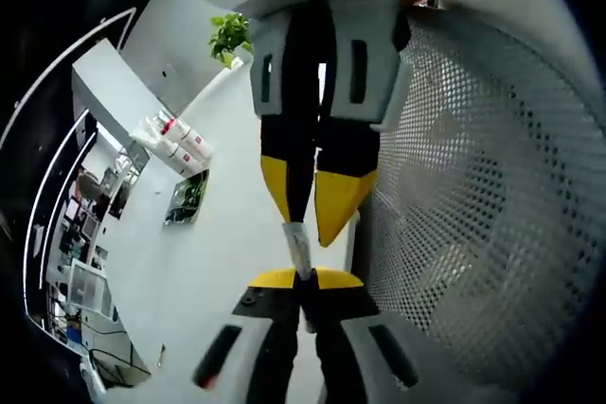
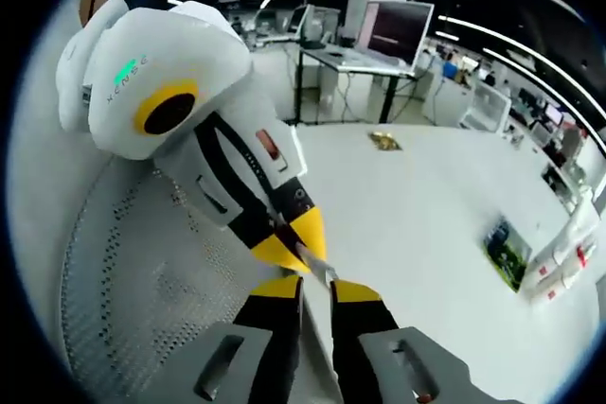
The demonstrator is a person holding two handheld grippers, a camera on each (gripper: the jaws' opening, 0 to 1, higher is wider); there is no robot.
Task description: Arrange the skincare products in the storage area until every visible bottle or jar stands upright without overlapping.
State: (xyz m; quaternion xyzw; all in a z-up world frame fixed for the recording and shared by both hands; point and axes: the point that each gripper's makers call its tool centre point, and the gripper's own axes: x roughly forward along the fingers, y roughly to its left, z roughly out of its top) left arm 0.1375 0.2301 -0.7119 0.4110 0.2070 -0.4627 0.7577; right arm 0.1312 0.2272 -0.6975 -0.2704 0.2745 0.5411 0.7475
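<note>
While the two grippers meet tip to tip at the centre of both views, a thin silvery strip (image 1: 299, 248) runs between them. In the left gripper view the left gripper (image 1: 303, 276) rises from the bottom, its white plastic body ending in glossy yellow wedge tips that sit pressed together on the strip's lower end. The right gripper (image 1: 305, 224) comes down from the top, its tapered yellow tips a narrow gap apart around the strip's upper end. Whether they touch it I cannot tell.

To the right of centre curves a white perforated mesh wall (image 1: 473, 196), matte and dotted with small round holes. Left of centre lies a smooth white table (image 1: 237, 234).

The skincare bottles (image 1: 175, 144) are at the upper left of the left gripper view, well apart from both grippers. They are white cylinders with red markings, grouped close together, and too small to tell whether they stand or lie. Just below them lies a flat dark-green packet (image 1: 187, 198). A leafy green plant (image 1: 230, 35) is near the top.
</note>
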